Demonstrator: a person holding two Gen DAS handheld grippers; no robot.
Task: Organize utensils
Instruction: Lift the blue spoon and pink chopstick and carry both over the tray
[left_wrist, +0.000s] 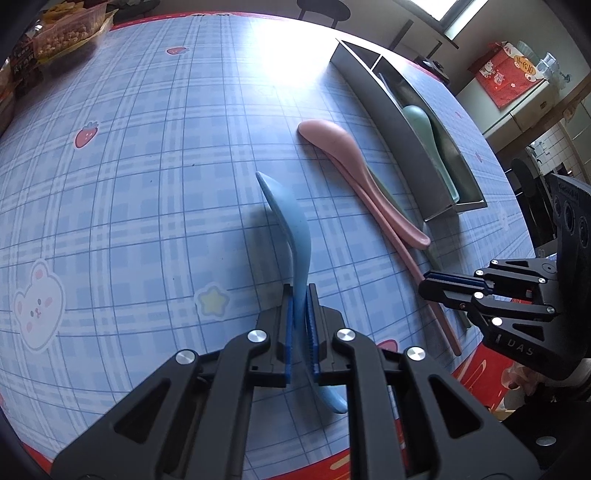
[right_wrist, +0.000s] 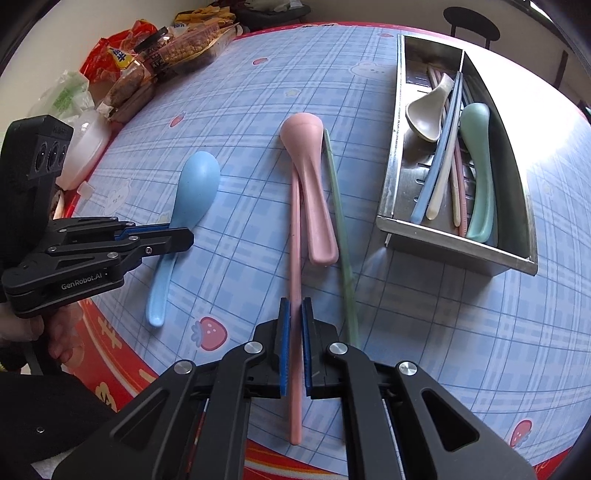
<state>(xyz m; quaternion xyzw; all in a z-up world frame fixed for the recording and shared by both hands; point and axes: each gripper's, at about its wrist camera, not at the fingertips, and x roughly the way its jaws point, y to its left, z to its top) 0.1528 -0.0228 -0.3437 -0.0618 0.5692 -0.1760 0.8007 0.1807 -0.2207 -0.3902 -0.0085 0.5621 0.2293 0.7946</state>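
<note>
Between the blue pads of the left hand-held gripper (left_wrist: 300, 325) sits the blue spoon (left_wrist: 291, 236), pinched across its handle; its long axis runs straight ahead of that gripper, bowl at the far end and handle tip toward the person. Whether it is lifted off the desk (left_wrist: 147, 184) or merely tilted on edge I cannot tell. It is matte pale-blue plastic with a deep oval bowl and a thick curved handle.

Just to its right lies the pink spoon (right_wrist: 308, 192), bowl down, parallel to it. Alongside runs a pink chopstick (right_wrist: 295, 258), which the right hand-held gripper (right_wrist: 294, 321) pinches near the near end, its jaws pressed onto the thin stick. A green chopstick (right_wrist: 338, 221) lies on the pink spoon's other side, untouched.

Farther right stands the metal tray (right_wrist: 458, 243), its long axis roughly parallel to the utensils. Its wider section holds a beige spoon (right_wrist: 426, 118) with blue, cream and pink chopsticks; a green spoon (right_wrist: 478, 166) lies beyond the divider.

The tray lies to the right of both grippers, and the right one is nearer it, so I judge the blue spoon must cross over the pink spoon to reach it.
</note>
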